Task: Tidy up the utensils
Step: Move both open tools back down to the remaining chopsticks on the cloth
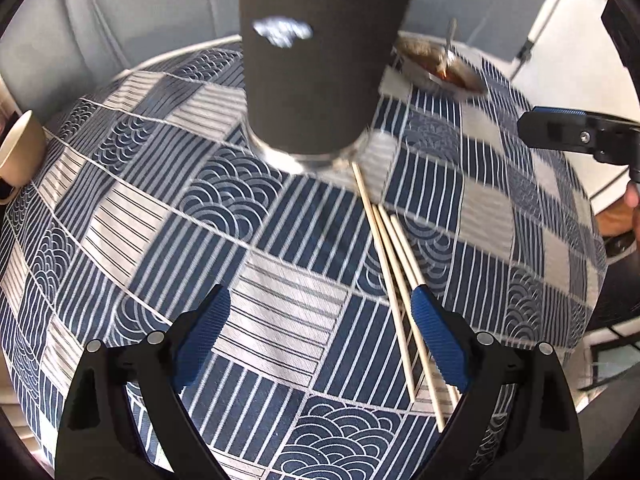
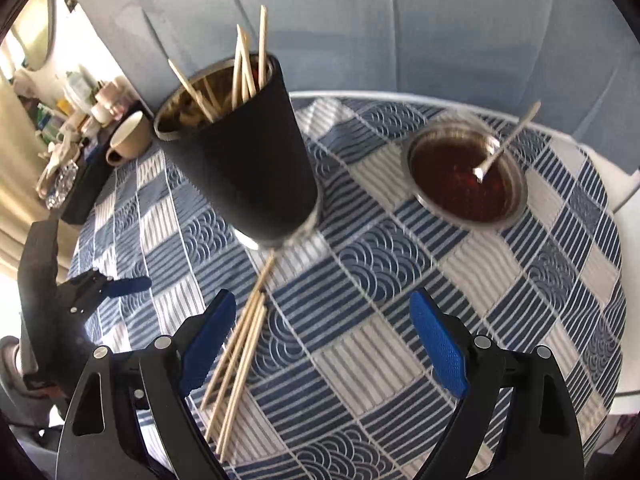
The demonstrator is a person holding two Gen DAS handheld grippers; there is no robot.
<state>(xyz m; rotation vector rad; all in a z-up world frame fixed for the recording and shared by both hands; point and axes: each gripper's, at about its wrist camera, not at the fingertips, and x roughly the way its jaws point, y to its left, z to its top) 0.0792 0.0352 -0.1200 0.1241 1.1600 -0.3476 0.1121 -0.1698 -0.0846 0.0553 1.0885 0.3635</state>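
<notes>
A tall black cup [image 1: 320,60] stands upright on the blue patterned tablecloth [image 1: 280,300]. In the right wrist view the cup [image 2: 248,160] holds several wooden chopsticks [image 2: 244,68]. Several loose chopsticks [image 1: 396,280] lie on the cloth, from the cup's base toward me. My left gripper [image 1: 320,320] is open and empty, with its right finger over the loose chopsticks. My right gripper [image 2: 324,328] is open and empty, and the loose chopsticks [image 2: 240,356] lie by its left finger. Each gripper shows at the other view's edge: the right gripper [image 1: 580,132] and the left gripper [image 2: 108,286].
A metal bowl of dark red sauce [image 2: 466,176] with a spoon [image 2: 504,144] sits at the back right of the round table; it also shows in the left wrist view [image 1: 440,68]. A beige mug [image 2: 130,136] stands at the far left edge. A grey sofa lies behind.
</notes>
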